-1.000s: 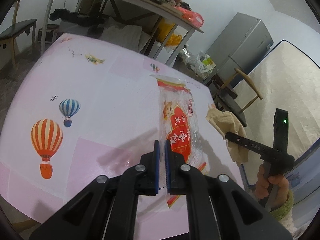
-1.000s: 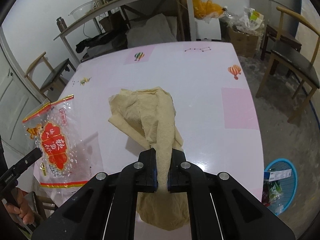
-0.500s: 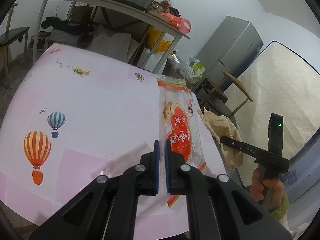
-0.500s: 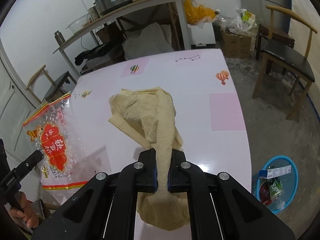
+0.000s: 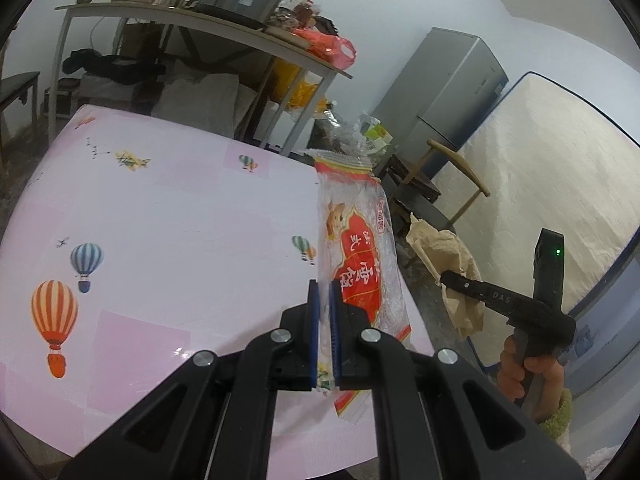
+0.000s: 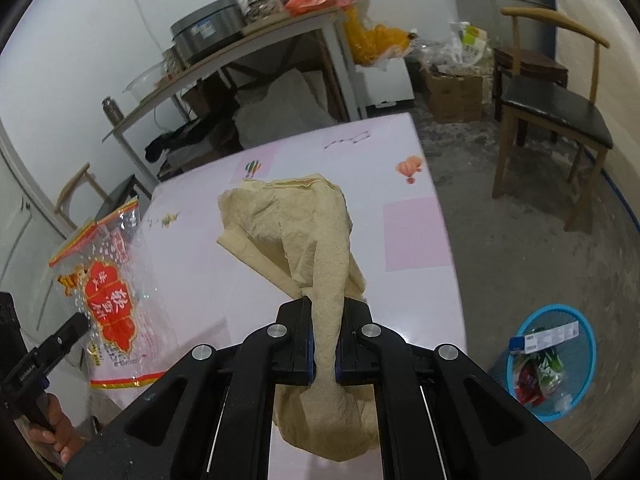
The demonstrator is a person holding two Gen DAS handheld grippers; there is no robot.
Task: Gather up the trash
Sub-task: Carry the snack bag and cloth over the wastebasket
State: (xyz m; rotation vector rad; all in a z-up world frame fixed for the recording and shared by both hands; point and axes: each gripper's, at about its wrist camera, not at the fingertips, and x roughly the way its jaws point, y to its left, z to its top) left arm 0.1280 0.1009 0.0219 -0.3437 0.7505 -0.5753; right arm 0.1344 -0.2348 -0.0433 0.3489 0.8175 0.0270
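Note:
My left gripper (image 5: 324, 304) is shut on the edge of a clear plastic food wrapper (image 5: 360, 248) with a red printed label, held up above the pink table (image 5: 160, 220). The same wrapper (image 6: 108, 292) shows at the left of the right wrist view. My right gripper (image 6: 325, 320) is shut on a crumpled tan paper towel (image 6: 304, 232), lifted over the table's right side (image 6: 416, 240). That towel (image 5: 444, 248) and the right gripper (image 5: 452, 280) also appear at the right of the left wrist view, held by a hand (image 5: 528, 376).
A blue waste basket (image 6: 550, 356) with some wrappers inside stands on the floor right of the table. A wooden chair (image 6: 552, 108) is beyond it. A cluttered side table (image 5: 208, 24), a grey fridge (image 5: 444, 88) and a mattress (image 5: 548, 184) line the walls.
Both grippers have risen and drifted toward the table's right edge with their loads. The wrapper now hangs clear of the tabletop, and the blue basket shows more fully in the right wrist view.

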